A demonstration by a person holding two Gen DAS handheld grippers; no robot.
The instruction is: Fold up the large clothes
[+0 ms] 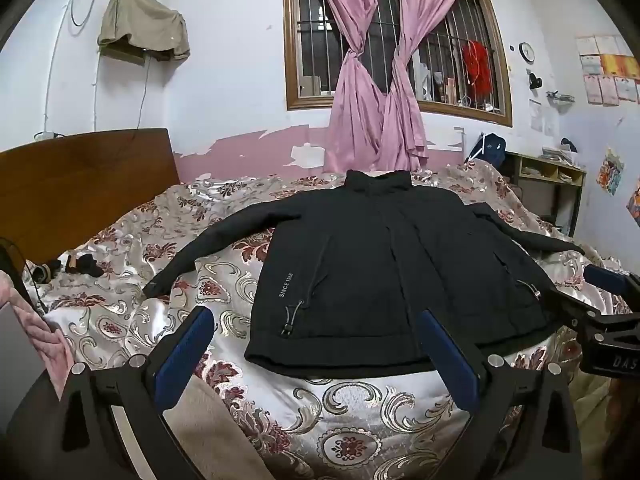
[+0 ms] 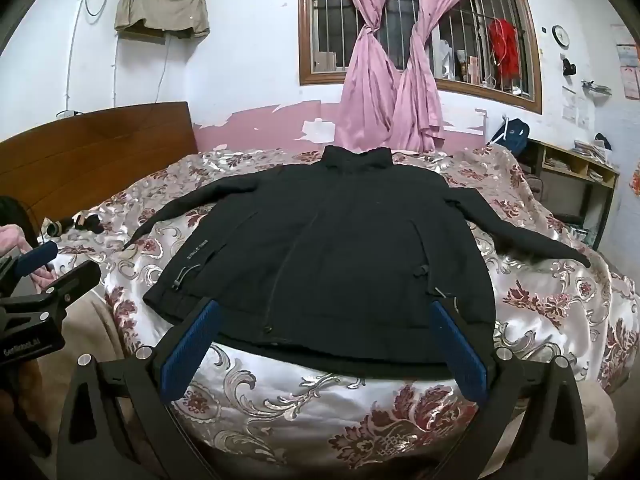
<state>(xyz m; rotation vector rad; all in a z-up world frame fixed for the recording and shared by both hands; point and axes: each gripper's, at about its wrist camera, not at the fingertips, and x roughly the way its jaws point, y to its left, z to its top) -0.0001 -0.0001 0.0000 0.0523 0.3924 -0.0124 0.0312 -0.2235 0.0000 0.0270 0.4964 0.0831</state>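
Observation:
A black jacket (image 1: 384, 264) lies flat and face up on the bed, collar toward the window, both sleeves spread out to the sides. The same jacket (image 2: 332, 248) fills the middle of the right wrist view. My left gripper (image 1: 316, 320) hovers open over the jacket's hem on its left half, blue pads wide apart and nothing between them. My right gripper (image 2: 324, 312) is open too, above the hem further right. The right gripper (image 1: 608, 300) shows at the right edge of the left wrist view, and the left gripper (image 2: 36, 272) at the left edge of the right wrist view.
The bed carries a shiny floral bedspread (image 1: 328, 412). A wooden headboard (image 1: 80, 184) stands at the left, with small dark items (image 1: 80, 266) on the cover near it. Pink curtains (image 1: 376, 92) hang behind the bed. A shelf unit (image 1: 548, 188) stands at the right.

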